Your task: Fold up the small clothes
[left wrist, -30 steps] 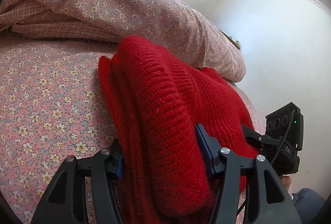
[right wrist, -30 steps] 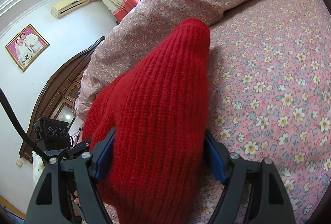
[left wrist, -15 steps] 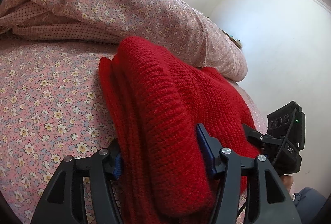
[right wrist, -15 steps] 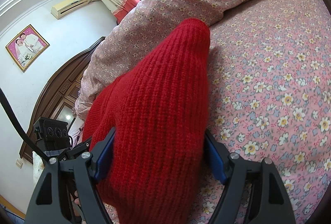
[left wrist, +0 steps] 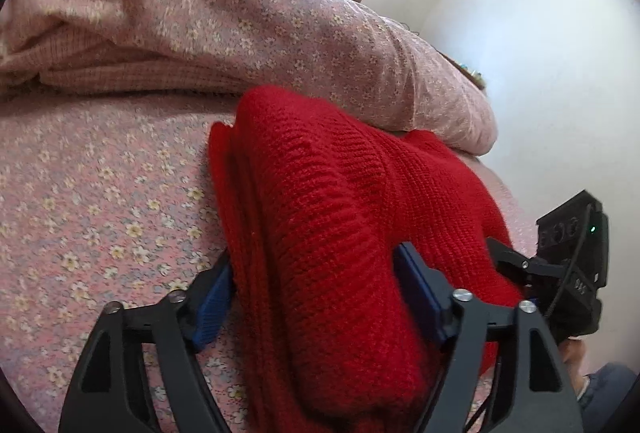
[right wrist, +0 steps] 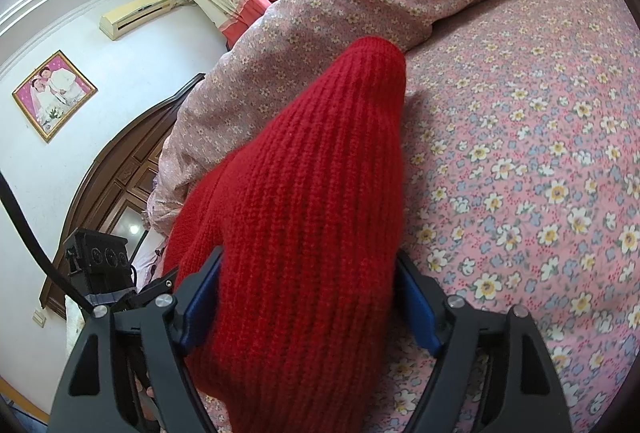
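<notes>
A thick red knitted sweater lies folded on the pink flowered bed sheet. My left gripper straddles its near fold. Its jaws are opening: the left blue pad shows its bare face beside the knit, and the sweater still bulges between the pads. In the right wrist view the same sweater rises as a tall fold. My right gripper has both blue pads pressed against its sides, jaws wide. Each gripper's black body shows at the edge of the other's view.
A rolled flowered quilt lies across the bed just behind the sweater. A dark wooden headboard, a framed picture and an air conditioner are on the wall at left. A knee in blue trousers shows at lower right.
The left gripper's jaws have spread apart, baring the left blue pad, and the view tilted slightly. The right gripper and the sweater fold in it have not moved.
</notes>
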Available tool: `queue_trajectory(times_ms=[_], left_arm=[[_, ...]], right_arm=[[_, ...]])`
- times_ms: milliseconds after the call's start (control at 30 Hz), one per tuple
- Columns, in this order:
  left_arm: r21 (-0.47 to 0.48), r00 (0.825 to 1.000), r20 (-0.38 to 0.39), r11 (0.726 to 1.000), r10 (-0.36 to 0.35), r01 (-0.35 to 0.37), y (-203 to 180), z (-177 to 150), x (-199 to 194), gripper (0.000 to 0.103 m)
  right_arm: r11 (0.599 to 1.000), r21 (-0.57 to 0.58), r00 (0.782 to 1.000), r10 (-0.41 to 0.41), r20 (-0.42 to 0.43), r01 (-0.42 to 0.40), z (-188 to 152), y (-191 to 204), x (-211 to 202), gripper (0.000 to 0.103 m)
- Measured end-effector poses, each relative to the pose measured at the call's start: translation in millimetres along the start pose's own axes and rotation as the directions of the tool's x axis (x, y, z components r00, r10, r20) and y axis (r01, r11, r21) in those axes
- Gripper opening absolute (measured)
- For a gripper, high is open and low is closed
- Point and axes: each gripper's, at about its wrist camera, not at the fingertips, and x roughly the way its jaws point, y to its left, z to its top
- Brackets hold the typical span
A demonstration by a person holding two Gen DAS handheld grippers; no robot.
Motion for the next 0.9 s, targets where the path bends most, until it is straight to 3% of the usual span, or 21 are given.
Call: queue_trajectory(times_ms=[567,767,900], left_arm=[[0.082,0.997,0.056,0.995,0.054,-0.059,-7,1,-20,0.073],[0.172,0.983,0.153,0.977,0.101,-0.127,-30,1,-56,0.073],[0.138,0.984,0.158,0.985,0.085,-0.107,-44,-3,-96,0.073]], right_arm=[[1.0,0.027,0.999,-0.005,0.034,0.004,-3,5,-6,0.085],[0.995,0.002,0.976,-0.094,0.197,0.096,-11,32,-36,0.088],[0.99,-0.045,0.944,-0.113,0.309,0.133,-24,71,-68,0.09]])
